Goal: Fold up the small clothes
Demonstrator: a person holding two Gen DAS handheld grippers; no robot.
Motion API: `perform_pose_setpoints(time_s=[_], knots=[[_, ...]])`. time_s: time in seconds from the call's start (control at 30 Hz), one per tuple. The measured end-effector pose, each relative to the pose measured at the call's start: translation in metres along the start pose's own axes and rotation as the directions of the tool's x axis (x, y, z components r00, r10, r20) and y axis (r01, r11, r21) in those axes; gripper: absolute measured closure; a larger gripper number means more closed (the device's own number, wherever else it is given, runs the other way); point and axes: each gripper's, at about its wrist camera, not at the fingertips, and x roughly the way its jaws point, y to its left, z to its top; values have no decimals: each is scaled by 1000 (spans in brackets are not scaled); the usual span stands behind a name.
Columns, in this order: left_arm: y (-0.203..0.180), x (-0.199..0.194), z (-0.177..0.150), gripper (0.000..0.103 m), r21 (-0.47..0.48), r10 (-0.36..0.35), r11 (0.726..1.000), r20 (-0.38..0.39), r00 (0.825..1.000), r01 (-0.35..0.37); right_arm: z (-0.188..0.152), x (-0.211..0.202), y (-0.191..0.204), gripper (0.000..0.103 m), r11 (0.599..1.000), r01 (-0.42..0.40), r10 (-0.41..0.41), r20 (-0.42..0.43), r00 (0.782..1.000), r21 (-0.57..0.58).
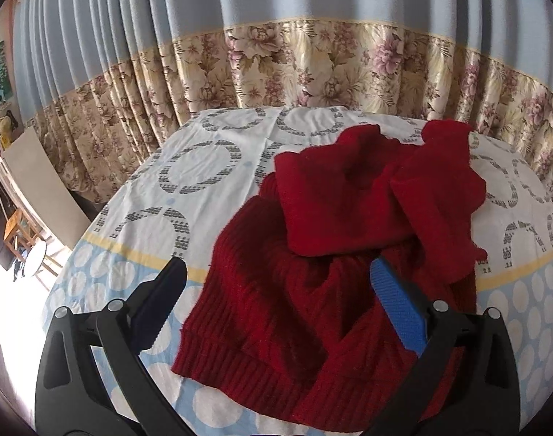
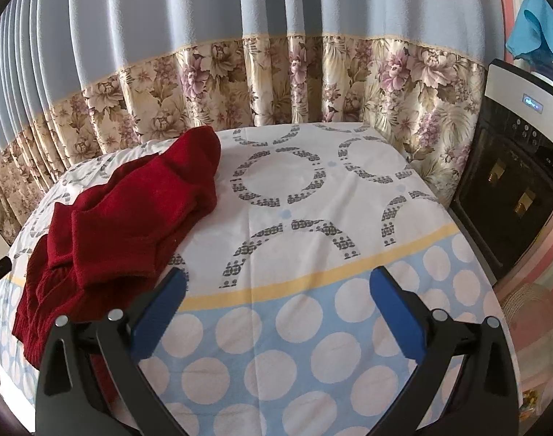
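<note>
- Left gripper (image 1: 278,283): held low over the near edge of the table, pointing toward the far curtain (image 1: 312,65); fingers spread wide, nothing between them.
- Its right pad (image 1: 396,309) lies over the sweater (image 1: 312,254); contact cannot be confirmed. Its left finger stands over the tablecloth (image 1: 138,218), just left of the knit.
- Right gripper (image 2: 278,287): same low, forward pose over bare tablecloth (image 2: 312,218); jaws spread wide, holding nothing.
- Sweater (image 2: 131,210): red knit, bunched on the left part of the table, upper part doubled over the ribbed body; hem at the near edge.
- In the right view the sweater's near corner is hidden behind the left finger (image 2: 160,312).
- Appliance (image 2: 512,189) at right is cut off by the frame edge.
</note>
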Motion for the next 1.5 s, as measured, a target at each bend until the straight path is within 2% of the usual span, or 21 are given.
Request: perform_pose_setpoints(time_s=[0.3,0.6,0.8,0.97,1.5], knots=[[7,15,5,3,26,-68,997,-1,998,68,-10,-11,13,2,998,52,-52,-3,999,20],[26,34,8,3,56,-151,987,-14,988,152,-15,-10,49,2,992,119,-118,-23,993,36],[41,41,3,3,70,-123,990,-18,992,124,-9,-9,81,2,993,114,-114,-18,993,-20],[54,47,-1,3,14,-127,992,-33,991,127,-6,-11,99,2,993,102,-102,-4,995,-65],[41,40,-1,3,38,-129,991,-23,991,130,-6,-10,99,2,996,71,-72,-12,997,-56]])
